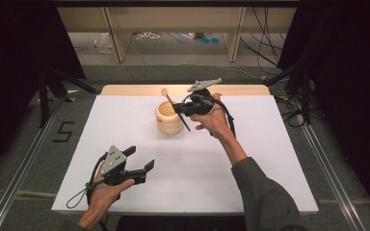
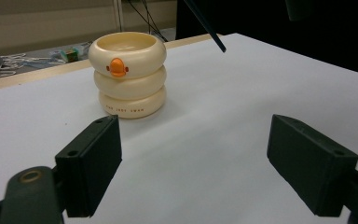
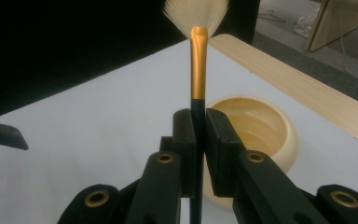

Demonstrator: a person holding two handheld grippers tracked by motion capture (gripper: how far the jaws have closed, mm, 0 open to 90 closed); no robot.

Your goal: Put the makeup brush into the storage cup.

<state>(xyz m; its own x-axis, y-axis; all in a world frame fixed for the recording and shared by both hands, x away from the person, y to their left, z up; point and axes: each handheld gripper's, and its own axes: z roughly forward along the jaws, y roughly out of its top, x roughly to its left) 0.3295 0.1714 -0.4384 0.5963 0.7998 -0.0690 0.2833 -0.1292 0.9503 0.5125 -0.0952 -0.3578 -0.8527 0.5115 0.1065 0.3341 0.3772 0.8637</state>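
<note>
A cream cup [image 1: 168,118] built like stacked rings, with a small orange mark on its front [image 2: 117,67], stands at the back middle of the white board. My right gripper [image 1: 180,109] hovers just right of the cup's rim, shut on a make-up brush [image 1: 165,93]. The brush's black handle slants down past the cup, and its gold ferrule [image 3: 198,60] and pale bristles stick up beyond the jaws. In the right gripper view the cup [image 3: 261,126] lies just behind my right gripper [image 3: 198,120]. My left gripper [image 1: 140,159] rests near the front left, open and holding nothing, and in its own view my left gripper [image 2: 193,163] faces the cup [image 2: 128,74].
The white board [image 1: 250,159] covers the table, with a wooden strip [image 1: 125,90] bare along the back edge. Beyond it are a grey floor with cables and wooden furniture legs [image 1: 115,36]. Dark curtains hang on both sides.
</note>
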